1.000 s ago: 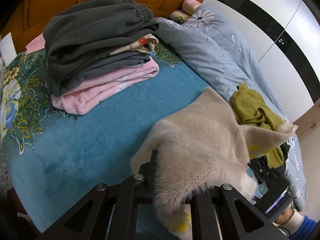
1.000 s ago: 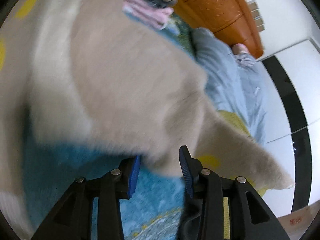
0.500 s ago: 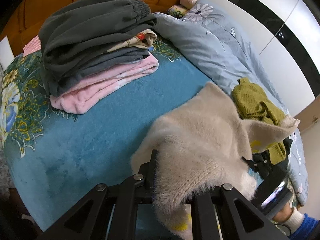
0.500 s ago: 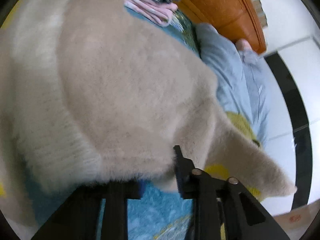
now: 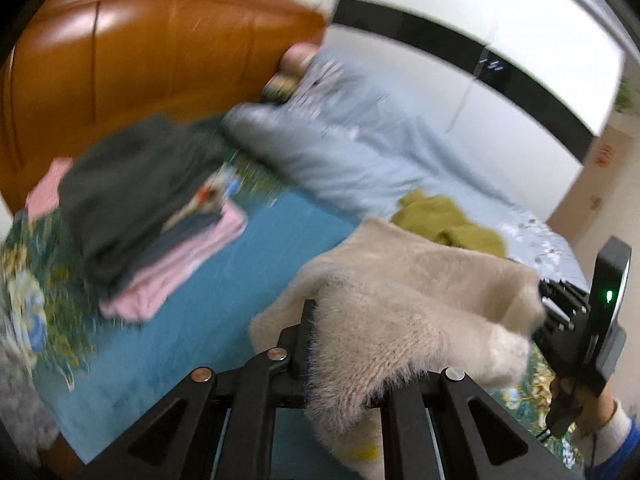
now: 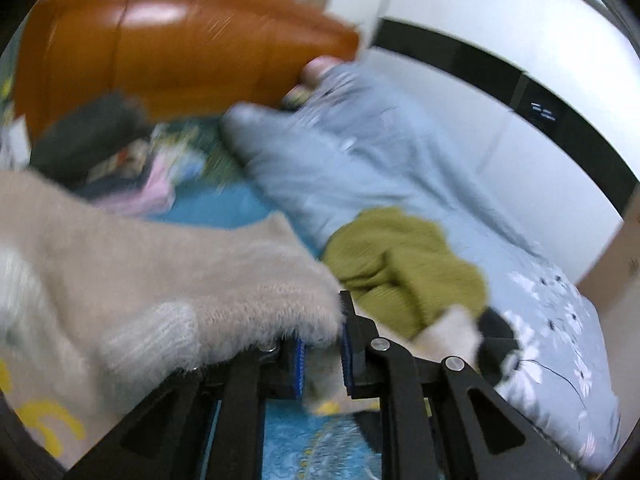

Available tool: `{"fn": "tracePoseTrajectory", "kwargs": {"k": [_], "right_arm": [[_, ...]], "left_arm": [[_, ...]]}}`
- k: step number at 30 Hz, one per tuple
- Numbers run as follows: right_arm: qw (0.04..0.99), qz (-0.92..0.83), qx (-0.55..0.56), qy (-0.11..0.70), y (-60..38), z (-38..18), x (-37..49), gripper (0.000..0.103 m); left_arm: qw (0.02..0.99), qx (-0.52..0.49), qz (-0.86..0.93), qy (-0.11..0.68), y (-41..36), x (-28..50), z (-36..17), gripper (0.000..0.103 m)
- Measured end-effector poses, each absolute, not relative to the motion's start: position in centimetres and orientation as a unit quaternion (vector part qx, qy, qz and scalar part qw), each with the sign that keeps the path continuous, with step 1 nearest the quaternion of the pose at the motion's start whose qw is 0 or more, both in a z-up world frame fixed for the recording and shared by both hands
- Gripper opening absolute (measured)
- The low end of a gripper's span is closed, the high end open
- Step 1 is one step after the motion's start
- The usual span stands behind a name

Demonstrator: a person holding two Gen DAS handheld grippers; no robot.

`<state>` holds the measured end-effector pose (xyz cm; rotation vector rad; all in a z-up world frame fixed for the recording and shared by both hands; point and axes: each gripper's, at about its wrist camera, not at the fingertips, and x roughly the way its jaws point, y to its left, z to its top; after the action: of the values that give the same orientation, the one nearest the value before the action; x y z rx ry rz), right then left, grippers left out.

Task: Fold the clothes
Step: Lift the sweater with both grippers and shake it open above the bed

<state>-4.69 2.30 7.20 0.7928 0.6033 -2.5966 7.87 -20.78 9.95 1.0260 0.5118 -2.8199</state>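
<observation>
A fuzzy beige sweater (image 5: 404, 300) with yellow marks hangs between my two grippers above the blue blanket (image 5: 208, 312). My left gripper (image 5: 344, 344) is shut on one edge of it; the fabric drapes over the fingers. In the right wrist view the sweater (image 6: 168, 280) spreads to the left. My right gripper (image 6: 322, 354) is shut on its other edge, with fabric between the blue pads (image 6: 299, 368). The right gripper's body (image 5: 592, 320) shows at the right of the left wrist view. Both views are blurred.
A stack of folded clothes (image 5: 132, 208), dark grey over pink, sits at the left by the orange headboard (image 5: 152, 48). An olive green garment (image 6: 400, 272) lies on the grey-blue duvet (image 6: 360, 160). A white and black wardrobe (image 5: 480, 60) stands behind.
Both grippers have lifted and tilted up fast, so the headboard and wardrobe now show. My right gripper has closed on the sweater's edge. The sweater is raised off the blanket.
</observation>
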Motion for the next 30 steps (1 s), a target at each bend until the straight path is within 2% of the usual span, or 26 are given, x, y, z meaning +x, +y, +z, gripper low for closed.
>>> {"fn": "tracePoseTrajectory", "kwargs": {"k": [7,11,15,21,24,26,30], "right_arm": [[0.129,-0.955,0.193,0.184,9.0,17.9,2.6,0.014],[0.096,-0.968,0.162,0.166,13.7,21.4,7.9,0.014],[0.078,-0.971,0.160,0.160,18.1,22.9,14.3,0.014],[0.077,-0.959,0.179,0.208,21.5,26.8,24.5,0.014],[0.075,-0.953,0.198,0.216,21.8,27.0,23.7,0.015],[0.079,-0.946,0.232,0.213,22.1,25.8,21.1,0.015],[0.067,-0.918,0.352,0.172,24.1,17.7,13.5,0.015]], "left_arm": [[-0.021,0.274,-0.956,0.104,-15.8,12.7,16.5,0.011],[-0.075,0.255,-0.962,0.057,-13.0,16.1,19.3,0.011],[-0.163,0.294,-0.941,0.047,-10.9,19.6,20.6,0.011],[-0.335,0.362,-0.869,0.041,-8.9,21.6,23.7,0.012],[-0.325,0.415,-0.849,0.033,-7.2,16.9,21.7,0.013],[-0.297,0.466,-0.830,0.071,-6.6,12.4,17.7,0.013],[-0.234,0.536,-0.798,0.149,-6.7,6.6,8.5,0.013]]}}
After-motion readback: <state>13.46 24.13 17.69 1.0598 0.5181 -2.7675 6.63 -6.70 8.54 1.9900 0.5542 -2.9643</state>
